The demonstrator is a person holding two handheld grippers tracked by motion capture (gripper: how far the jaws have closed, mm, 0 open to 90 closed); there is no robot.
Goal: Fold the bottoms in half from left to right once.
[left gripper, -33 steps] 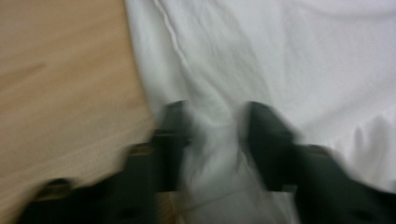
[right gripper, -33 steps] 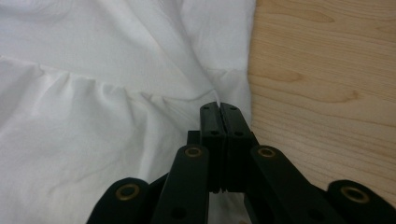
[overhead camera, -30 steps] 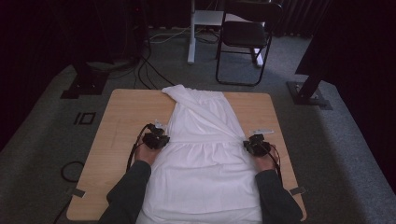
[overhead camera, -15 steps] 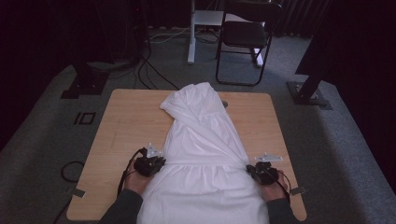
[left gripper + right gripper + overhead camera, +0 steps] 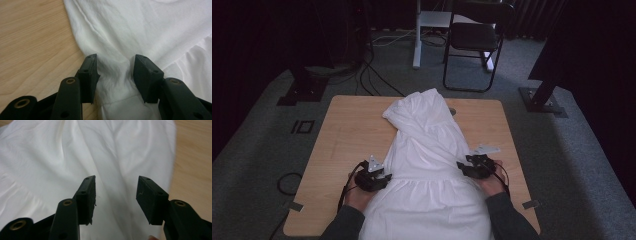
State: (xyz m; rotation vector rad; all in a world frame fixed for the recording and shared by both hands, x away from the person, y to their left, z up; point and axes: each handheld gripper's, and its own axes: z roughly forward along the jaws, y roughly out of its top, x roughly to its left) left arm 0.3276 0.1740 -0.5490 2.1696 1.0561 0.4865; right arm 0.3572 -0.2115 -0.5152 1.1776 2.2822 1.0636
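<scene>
- The white garment (image 5: pixel 427 165) now lies bunched and shorter, its top edge pulled toward mid-frame.
- Both the left gripper (image 5: pixel 379 179) and the right gripper (image 5: pixel 467 167) have just opened their jaws, cloth between them unpressed.

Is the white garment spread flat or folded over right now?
Folded over: the white garment has its far part doubled back, bunched mid-table, no longer reaching the far edge.

One camera hangs high on the person's side, looking forward and down over the whole worktop (image 5: pixel 337 130) to the floor and a chair (image 5: pixel 474 37) beyond. Two others ride the hand-held grippers, each looking along its own black jaws from very close. Both close views share with the high view the white garment (image 5: pixel 427 160) and a strip of bare wood beside it.
</scene>
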